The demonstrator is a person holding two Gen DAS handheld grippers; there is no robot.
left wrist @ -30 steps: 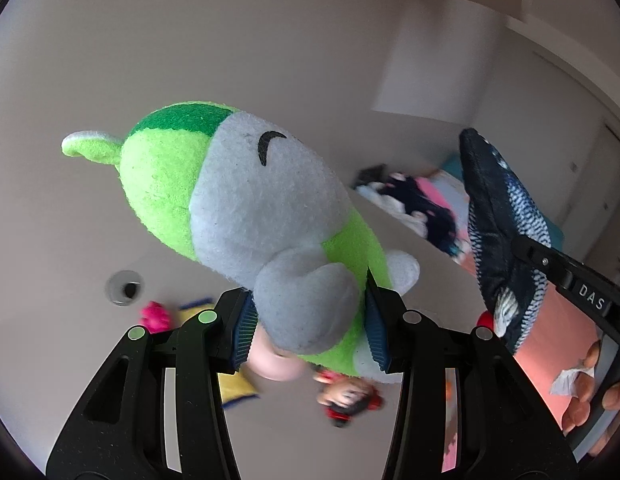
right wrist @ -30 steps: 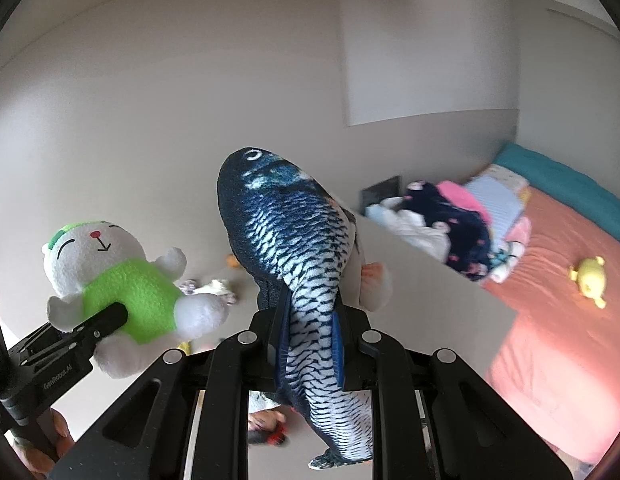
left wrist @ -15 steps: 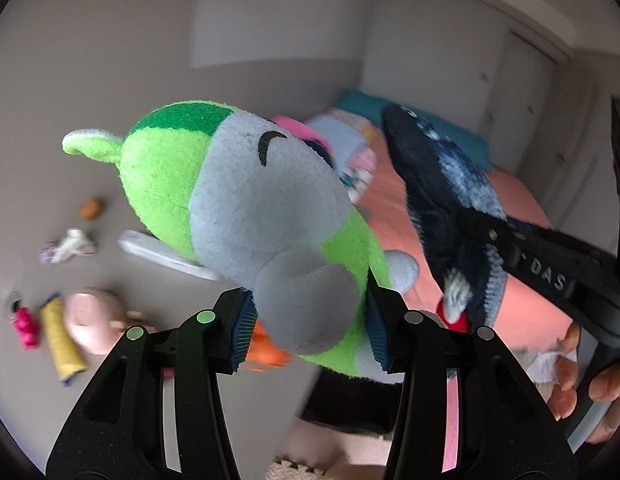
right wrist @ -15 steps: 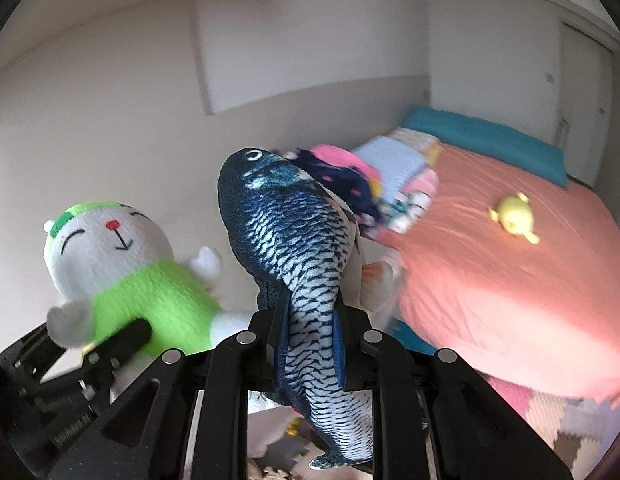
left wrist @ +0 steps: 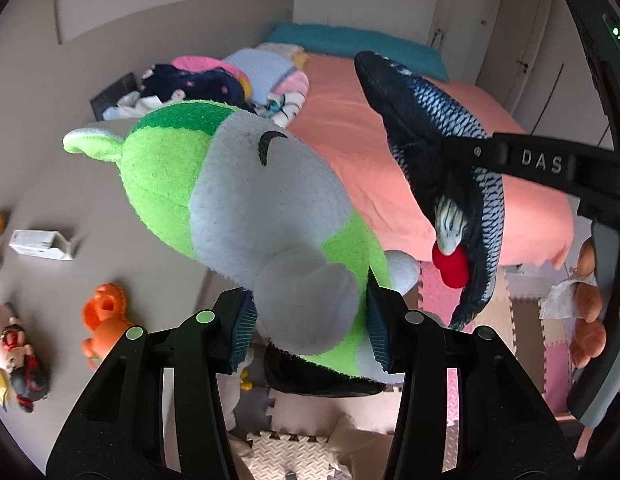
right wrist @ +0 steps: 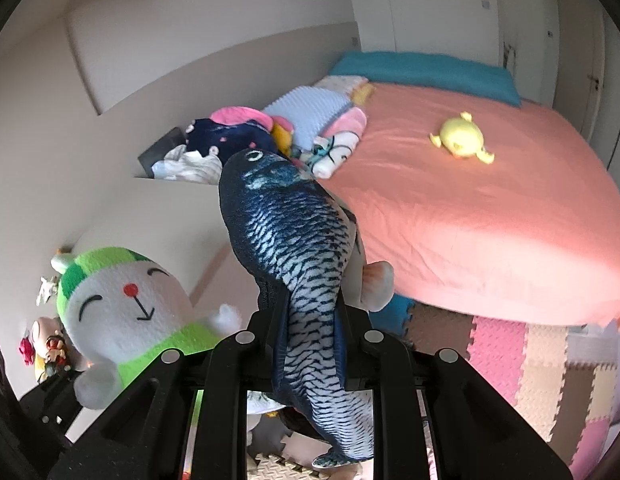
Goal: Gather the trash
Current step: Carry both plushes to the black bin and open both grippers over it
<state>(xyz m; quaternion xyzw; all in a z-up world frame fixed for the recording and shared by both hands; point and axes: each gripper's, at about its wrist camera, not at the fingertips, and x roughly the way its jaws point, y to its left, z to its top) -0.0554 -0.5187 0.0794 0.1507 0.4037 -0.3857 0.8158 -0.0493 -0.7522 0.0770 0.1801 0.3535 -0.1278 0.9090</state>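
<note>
A green-and-white plush animal (left wrist: pixel 250 208) fills the left wrist view, and my left gripper (left wrist: pixel 310 328) is shut on its body with a blue pad against each side. The same plush (right wrist: pixel 126 312) shows face-on at the lower left of the right wrist view. A dark blue scaled plush fish (right wrist: pixel 294 248) stands up from my right gripper (right wrist: pixel 310 320), which is shut on its lower body; its tail hangs below the fingers. The fish (left wrist: pixel 442 152) also hangs at the right of the left wrist view, close beside the plush animal.
A bed with a salmon sheet (right wrist: pixel 490 220) lies ahead, with a yellow plush (right wrist: pixel 462 140) on it and piled blankets and clothes (right wrist: pixel 310 120) at its head. Coloured foam mats (right wrist: pixel 530 360) cover the floor. An orange toy (left wrist: pixel 104 316), a white carton (left wrist: pixel 38 244) and a doll (left wrist: pixel 22 356) lie at the left.
Both views have swung from the bare wall round to the bed and tipped downward. The two plush toys stay held just as before, side by side.
</note>
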